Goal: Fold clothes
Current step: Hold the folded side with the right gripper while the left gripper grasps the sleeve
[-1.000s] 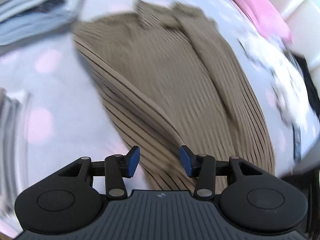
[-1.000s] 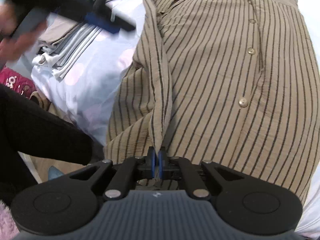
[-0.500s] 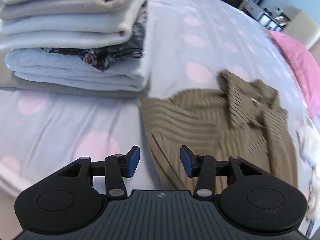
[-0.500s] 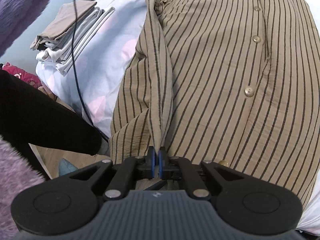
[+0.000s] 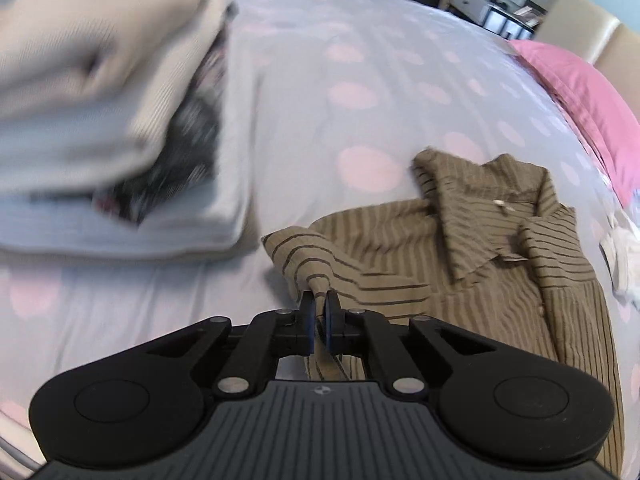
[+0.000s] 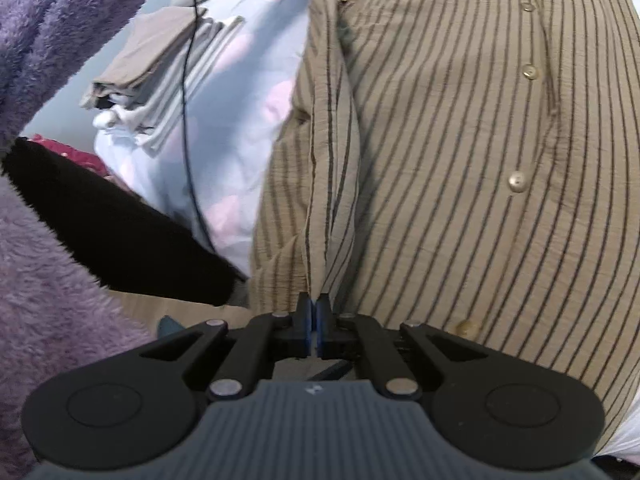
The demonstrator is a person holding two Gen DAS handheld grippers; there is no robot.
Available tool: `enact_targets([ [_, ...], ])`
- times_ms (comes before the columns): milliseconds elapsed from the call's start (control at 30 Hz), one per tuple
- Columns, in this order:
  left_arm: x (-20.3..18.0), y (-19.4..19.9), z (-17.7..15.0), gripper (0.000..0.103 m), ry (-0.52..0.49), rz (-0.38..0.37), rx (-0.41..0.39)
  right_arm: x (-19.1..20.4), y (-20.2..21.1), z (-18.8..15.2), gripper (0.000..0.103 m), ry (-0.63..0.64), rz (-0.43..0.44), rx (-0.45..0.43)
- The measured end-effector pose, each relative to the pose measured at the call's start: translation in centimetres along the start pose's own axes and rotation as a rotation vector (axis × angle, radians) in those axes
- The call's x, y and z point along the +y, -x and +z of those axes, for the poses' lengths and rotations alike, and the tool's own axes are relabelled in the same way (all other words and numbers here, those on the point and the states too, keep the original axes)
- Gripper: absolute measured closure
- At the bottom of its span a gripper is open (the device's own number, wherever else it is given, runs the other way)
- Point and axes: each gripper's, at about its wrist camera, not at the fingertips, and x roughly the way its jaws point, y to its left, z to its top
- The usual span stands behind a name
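A tan shirt with dark stripes [image 5: 492, 280] lies front up on the spotted bedsheet [image 5: 360, 92], collar at the far end. My left gripper [image 5: 319, 308] is shut on a pinched fold at the shirt's shoulder corner, the cloth rising into a peak between the blue pads. In the right wrist view the same striped shirt [image 6: 480, 160] fills the frame, buttons running up its placket. My right gripper [image 6: 314, 308] is shut on a ridge of fabric along the shirt's left side near the hem.
A stack of folded clothes [image 5: 108, 112] sits at the left of the bed, close to the shirt's shoulder. A pink pillow [image 5: 580, 92] lies at the far right. A person's fuzzy purple sleeve [image 6: 60, 40], a black cable [image 6: 188, 120] and another folded pile [image 6: 160, 68] are at the left.
My left gripper swept across the shirt to its shoulder corner by the folded stack and closed on the cloth there. The right gripper kept its hold in place.
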Motion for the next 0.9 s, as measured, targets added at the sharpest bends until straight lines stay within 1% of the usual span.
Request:
enact_targets([
  [100, -3.3, 1.3, 1.4, 0.101, -0.08, 0.036, -0.011, 0.1, 0.7, -0.4, 0.101, -0.005, -0.007, -0.015],
  [200, -7.5, 1.8, 2.6, 0.101, -0.172, 0.08, -0.012, 0.1, 1.5, -0.8, 0.101, -0.021, -0.024, -0.026],
  [367, -14.0, 0.8, 4.0, 0.101, -0.267, 0.119, 0.027, 0.1, 3.1, -2.0, 0.101, -0.027, -0.033, -0.049],
  [500, -18.8, -1.5, 4.3, 0.101, -0.34, 0.157, 0.054, -0.9, 4.4, -3.1, 0.101, -0.053, -0.046, -0.069],
  [600, -21.6, -3.9, 4.4, 0.101, -0.386, 0.191, 0.093, -2.3, 5.0, -3.9, 0.101, -0.095, -0.03, -0.074],
  [800, -25.3, -8.8, 3.4, 0.101, -0.46, 0.221, 0.17, -4.2, 4.6, -4.6, 0.101, -0.141, 0.003, -0.053],
  [900, -26.6, -11.0, 2.6, 0.101, -0.49, 0.226, 0.202, -5.0, 4.4, -4.7, 0.101, -0.16, 0.014, -0.039],
])
